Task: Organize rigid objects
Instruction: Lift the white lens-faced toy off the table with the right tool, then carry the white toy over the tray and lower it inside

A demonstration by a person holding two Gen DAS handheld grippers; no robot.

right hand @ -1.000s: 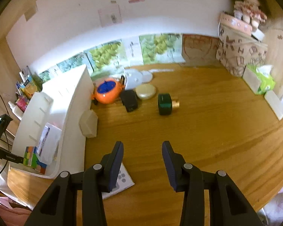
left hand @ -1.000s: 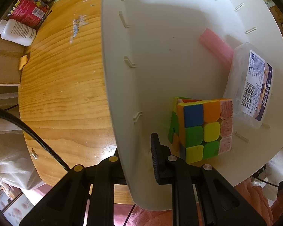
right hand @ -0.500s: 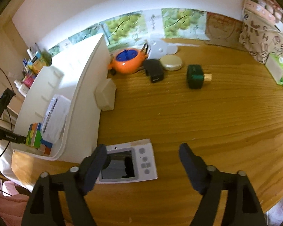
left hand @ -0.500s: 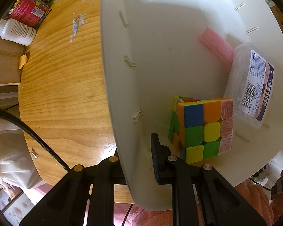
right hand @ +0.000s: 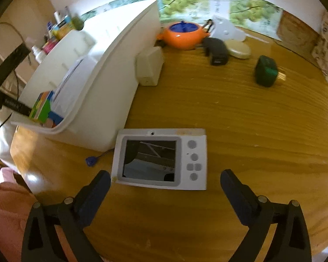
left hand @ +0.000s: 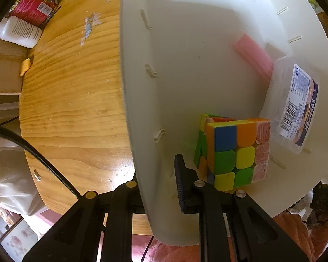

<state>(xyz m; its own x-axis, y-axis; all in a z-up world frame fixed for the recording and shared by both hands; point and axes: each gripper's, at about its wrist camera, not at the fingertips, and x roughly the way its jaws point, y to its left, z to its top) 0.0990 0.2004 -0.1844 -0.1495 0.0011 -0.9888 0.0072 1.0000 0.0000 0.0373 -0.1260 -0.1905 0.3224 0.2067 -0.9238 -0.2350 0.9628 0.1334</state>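
My left gripper (left hand: 155, 181) points straight down and is shut on the near wall of the white bin (left hand: 185, 65), one finger outside and one inside. In the bin lie a colourful puzzle cube (left hand: 231, 152), a clear labelled plastic box (left hand: 295, 100) and a pink bar (left hand: 251, 56). In the right wrist view the bin (right hand: 94, 87) stands at the left, the cube (right hand: 42, 109) in its near end. A white handheld device with a dark screen (right hand: 161, 159) lies flat on the wooden table beside it. My right gripper (right hand: 165, 175) hovers over the device's near edge, jaws opening wide, touching nothing.
Behind the device stand a white block (right hand: 149, 67), an orange teapot (right hand: 182, 35), a black adapter (right hand: 216, 51), a cream round case (right hand: 238, 49) and a green block (right hand: 265, 71). A blue tag on a cord (right hand: 90, 161) lies by the bin. A white bottle (left hand: 19, 32) sits left of the bin.
The right gripper's jaws spread from narrow to wide while it tilted and sank toward the table, bringing the white device into view between its fingers. The left gripper and bin stayed put.
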